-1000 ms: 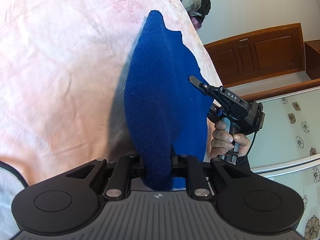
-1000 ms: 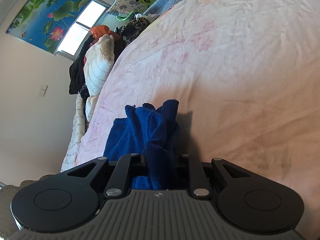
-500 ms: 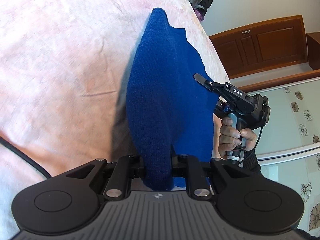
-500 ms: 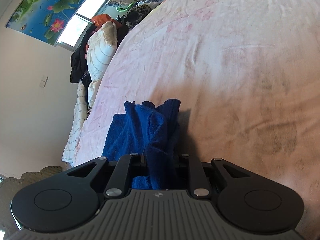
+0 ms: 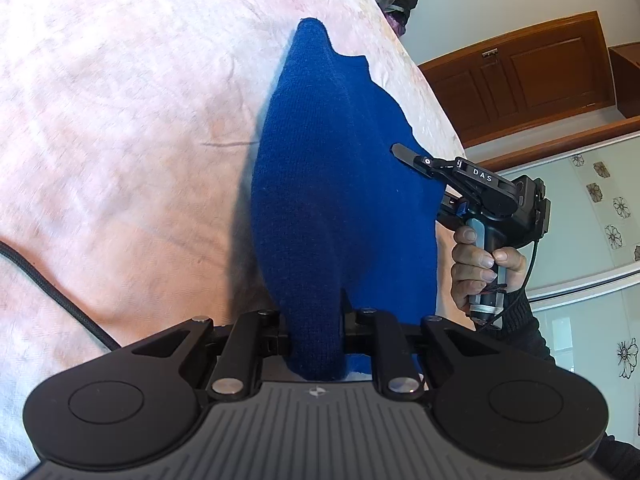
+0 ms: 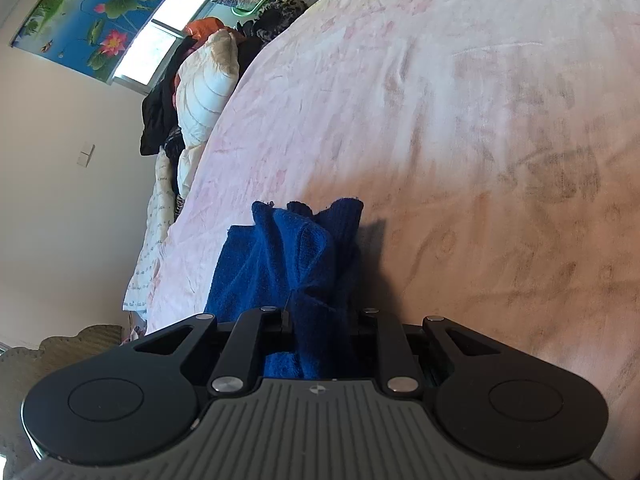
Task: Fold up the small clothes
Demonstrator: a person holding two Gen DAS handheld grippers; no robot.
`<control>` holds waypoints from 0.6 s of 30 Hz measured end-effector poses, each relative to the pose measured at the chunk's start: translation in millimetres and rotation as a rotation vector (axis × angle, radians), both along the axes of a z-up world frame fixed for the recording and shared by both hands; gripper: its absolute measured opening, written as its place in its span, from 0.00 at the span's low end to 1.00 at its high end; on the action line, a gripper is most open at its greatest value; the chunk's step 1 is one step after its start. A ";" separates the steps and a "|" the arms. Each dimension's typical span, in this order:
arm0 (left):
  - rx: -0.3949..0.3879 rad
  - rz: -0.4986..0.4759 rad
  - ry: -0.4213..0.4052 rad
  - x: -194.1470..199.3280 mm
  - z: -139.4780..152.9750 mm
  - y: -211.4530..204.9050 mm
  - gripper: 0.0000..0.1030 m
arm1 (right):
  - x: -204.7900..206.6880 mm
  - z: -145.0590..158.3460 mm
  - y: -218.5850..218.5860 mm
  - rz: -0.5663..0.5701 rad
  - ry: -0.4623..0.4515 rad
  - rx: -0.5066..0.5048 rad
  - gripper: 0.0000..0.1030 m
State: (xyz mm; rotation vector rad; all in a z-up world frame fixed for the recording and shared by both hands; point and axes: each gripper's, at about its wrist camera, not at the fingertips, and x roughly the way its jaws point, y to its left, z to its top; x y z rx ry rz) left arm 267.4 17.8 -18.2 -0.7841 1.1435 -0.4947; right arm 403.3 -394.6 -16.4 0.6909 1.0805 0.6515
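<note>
Garment: a blue knit garment stretches away from the camera over a pink bedsheet, its far tip narrow.
Left gripper: clamped on the near end of the fabric, which bunches between its jaws.
Right gripper: at the garment's right edge, held by a hand; its grip is hidden.
Cable: a black cable crosses the sheet at left.
Background: a wooden cabinet at right.

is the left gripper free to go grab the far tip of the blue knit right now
Probably not: the left gripper is shut on the blue knit, as is the right gripper. It would have to let go first.
</note>
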 end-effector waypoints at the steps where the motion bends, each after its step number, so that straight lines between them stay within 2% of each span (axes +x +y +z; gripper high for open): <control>1: 0.005 0.003 0.000 1.4 -2.1 1.1 0.16 | 0.1 -1.0 0.4 -0.005 -0.001 -0.004 0.20; 9: 0.006 -0.004 -0.007 11.0 -5.9 -4.8 0.17 | -1.5 -12.7 -0.8 -0.064 0.034 0.030 0.18; 11: 0.012 -0.011 -0.015 11.7 -4.7 -5.1 0.19 | -1.2 -13.8 -2.3 -0.095 0.054 0.030 0.25; 12: 0.026 -0.021 -0.027 10.8 -1.7 -5.0 0.24 | -3.0 -13.2 -4.0 -0.110 0.063 0.048 0.29; 13: 0.054 -0.026 -0.047 10.2 4.7 -6.3 0.27 | -6.9 -9.1 -5.8 -0.121 0.056 0.059 0.34; 15: 0.146 -0.032 -0.141 -0.9 23.5 -4.3 0.30 | -16.2 0.5 -9.9 -0.128 0.024 0.058 0.35; 18: 0.345 -0.057 -0.307 -15.2 54.3 -9.2 0.34 | -38.0 13.4 -27.8 -0.185 -0.009 0.075 0.38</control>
